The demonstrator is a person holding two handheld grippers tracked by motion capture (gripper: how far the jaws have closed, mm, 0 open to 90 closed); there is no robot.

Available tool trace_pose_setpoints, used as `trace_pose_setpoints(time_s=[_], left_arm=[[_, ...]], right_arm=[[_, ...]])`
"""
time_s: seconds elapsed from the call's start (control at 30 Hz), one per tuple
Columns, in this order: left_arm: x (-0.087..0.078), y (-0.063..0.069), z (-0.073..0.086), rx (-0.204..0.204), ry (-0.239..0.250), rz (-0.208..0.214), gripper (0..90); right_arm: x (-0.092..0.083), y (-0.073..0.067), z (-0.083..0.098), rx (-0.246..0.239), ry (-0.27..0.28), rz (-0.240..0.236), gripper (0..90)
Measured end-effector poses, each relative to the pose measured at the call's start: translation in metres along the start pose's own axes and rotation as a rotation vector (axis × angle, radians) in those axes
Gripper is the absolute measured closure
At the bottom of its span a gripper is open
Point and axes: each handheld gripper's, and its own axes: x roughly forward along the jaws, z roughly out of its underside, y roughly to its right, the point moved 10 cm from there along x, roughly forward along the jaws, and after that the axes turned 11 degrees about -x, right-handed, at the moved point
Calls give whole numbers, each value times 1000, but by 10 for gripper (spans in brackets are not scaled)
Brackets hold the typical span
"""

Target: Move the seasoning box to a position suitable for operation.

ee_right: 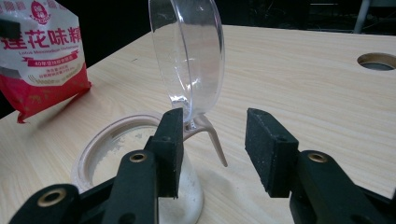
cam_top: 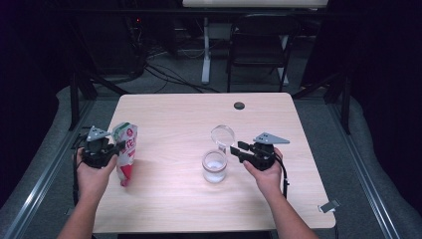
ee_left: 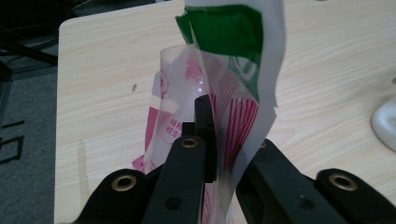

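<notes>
- My left gripper [cam_top: 118, 147] is clamped on the red, white and green plastic seasoning pouch [cam_top: 126, 152], which it holds upright at the left side of the pale wooden table [cam_top: 174, 199]. In the left gripper view the jaws pinch the pouch's [ee_left: 224, 107] wall below its torn green top.
- My right gripper [ee_right: 212, 151] has its jaws apart, holding nothing. It sits just beside the clear glass jar [cam_top: 214, 167] with its hinged clear round lid [cam_top: 222, 135] flipped up.
- In the right gripper view the jar's [ee_right: 112, 144] mouth is open and a whitish powder lies inside; the lid [ee_right: 189, 56] stands tilted above its hinge, between my jaws.
- I judge the step in hand to be getting the pouch ready to pour, with the jar already opened.
- The next move calls for carrying the pouch over the jar mouth, tipping the torn corner down, and steadying the jar with my right gripper.
</notes>
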Motion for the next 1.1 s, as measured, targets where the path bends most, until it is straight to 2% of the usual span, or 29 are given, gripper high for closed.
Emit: trace_pose_setpoints(time_s=[0.1, 0.2, 0.4, 0.6, 0.73, 1.1], left_arm=[[-1, -7, -6, -69, -1, 45, 900], [-2, -11, -12, -99, 10, 59, 900], [-4, -14, -18, -74, 8, 34, 900], [-8, -10, -28, -66, 12, 47, 900], [-10, 1, -33, -67, 19, 82, 900], [-1, 40, -36, -5, 0, 152, 900]], right_arm=[[0, 0, 0, 2, 1, 0, 573], [-1, 0, 0, 1, 2, -2, 573], [-1, 1, 0, 0, -1, -1, 573], [-1, 1, 0, 1, 0, 0, 573], [-1, 1, 0, 2, 0, 3, 574], [-5, 2, -1, 1, 7, 4, 573]])
